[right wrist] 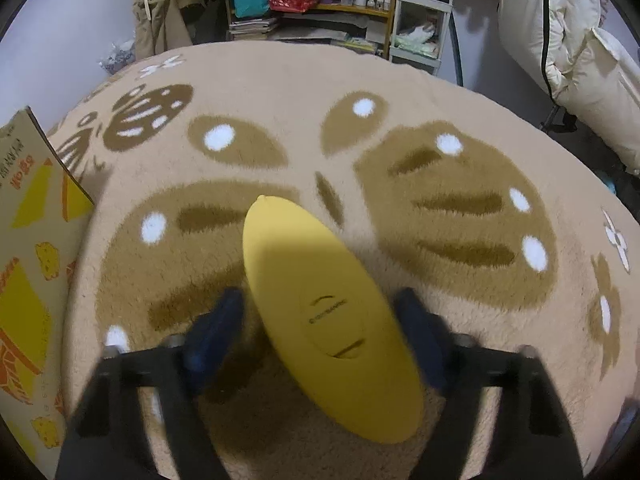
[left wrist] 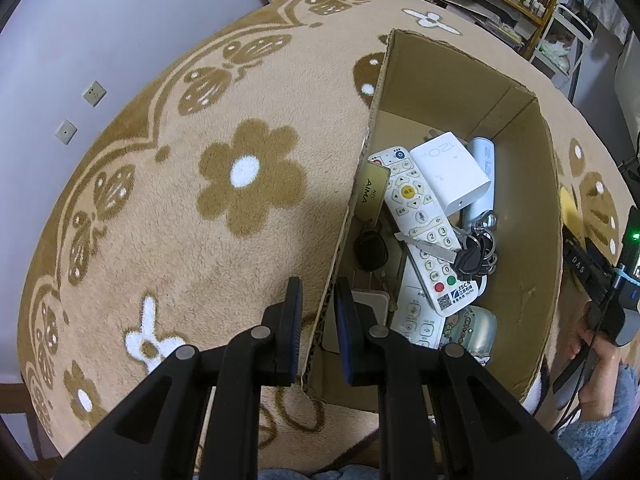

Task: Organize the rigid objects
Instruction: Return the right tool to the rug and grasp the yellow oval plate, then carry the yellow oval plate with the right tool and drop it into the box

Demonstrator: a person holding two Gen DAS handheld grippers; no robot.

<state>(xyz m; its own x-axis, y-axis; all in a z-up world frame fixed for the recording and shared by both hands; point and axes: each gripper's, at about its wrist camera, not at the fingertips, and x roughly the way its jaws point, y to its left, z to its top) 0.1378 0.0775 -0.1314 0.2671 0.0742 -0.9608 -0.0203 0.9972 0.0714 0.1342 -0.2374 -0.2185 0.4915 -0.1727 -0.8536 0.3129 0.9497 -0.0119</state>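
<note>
**Ana:** Cardboard box point(left wrist: 460, 92), brown and open-topped, sits on the beige plush blanket point(left wrist: 192, 248) with brown flowers and butterflies. What do you make of the left wrist view?

**Ben:** The left gripper point(left wrist: 318, 320) has its jaws nearly together, clamped on the box's near left wall, one black finger outside and one inside. Inside the box lie a long white remote control point(left wrist: 420, 220) with a yellow centre button, a white square charger block point(left wrist: 450, 176), a white cylinder point(left wrist: 482, 176) beside it, a bunch of keys with a black head point(left wrist: 472, 252), a black fob point(left wrist: 371, 250) and a gold card point(left wrist: 372, 194) leaning on the wall. At the right edge a hand point(left wrist: 596, 344) holds the other tool's grip.

**Ana:** And the right wrist view?

**Ben:** A smooth yellow oval plastic device point(right wrist: 332, 304), with a recessed button panel, lies on the blanket between the right gripper's point(right wrist: 324, 340) blue-padded fingers. The jaws stand apart on either side of it; the picture is blurred, so I cannot tell whether the pads touch it. The box's printed outer wall point(right wrist: 36, 240), yellow and orange on brown, stands to the left, well apart from the yellow device.
</note>
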